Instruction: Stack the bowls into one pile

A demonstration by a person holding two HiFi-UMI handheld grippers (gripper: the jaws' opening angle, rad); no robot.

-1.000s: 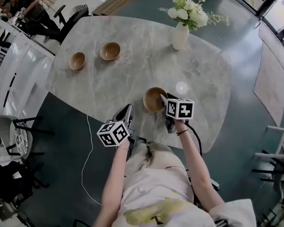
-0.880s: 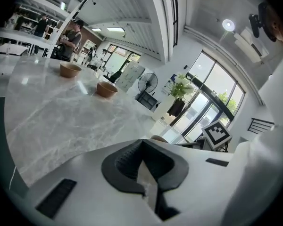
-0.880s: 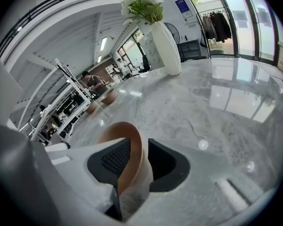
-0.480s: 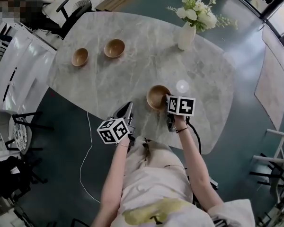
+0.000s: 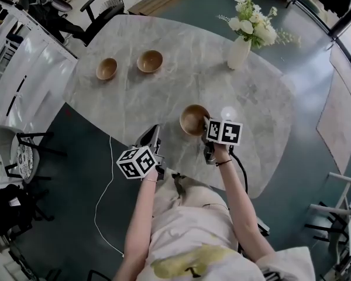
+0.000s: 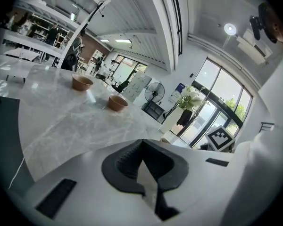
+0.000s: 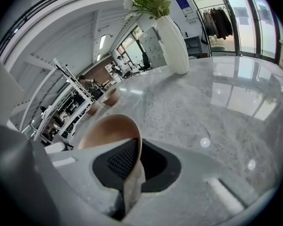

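The near bowl [image 5: 194, 120] sits on the marble table [image 5: 164, 98], on my side of the white vase [image 5: 238, 51] and a little left of it. The two far bowls [image 5: 106, 68] [image 5: 150, 61] stand side by side but apart, well to the left of the vase.

My right gripper [image 7: 134, 159] is pinched on the near bowl's rim on the side facing me. Its wall runs between the ribbed pads, one pad inside the bowl and one outside. My left gripper [image 6: 144, 166] hangs at the table edge, farther from the vase than the near bowl, with its jaws together on nothing.

The bowl looks like thin turned wood, so I judge it light, stiff and not very fragile, though its finish is smooth. The rim is the only practical place to hold it. With a single pinch there, I expect it to swing or tilt when lifted, so I would carry it slowly and low.

Compared with a second ago, the right jaws have just closed from well apart onto that rim. The bowl has kept its place relative to the vase and looks not yet lifted, and the far bowls are where they were.
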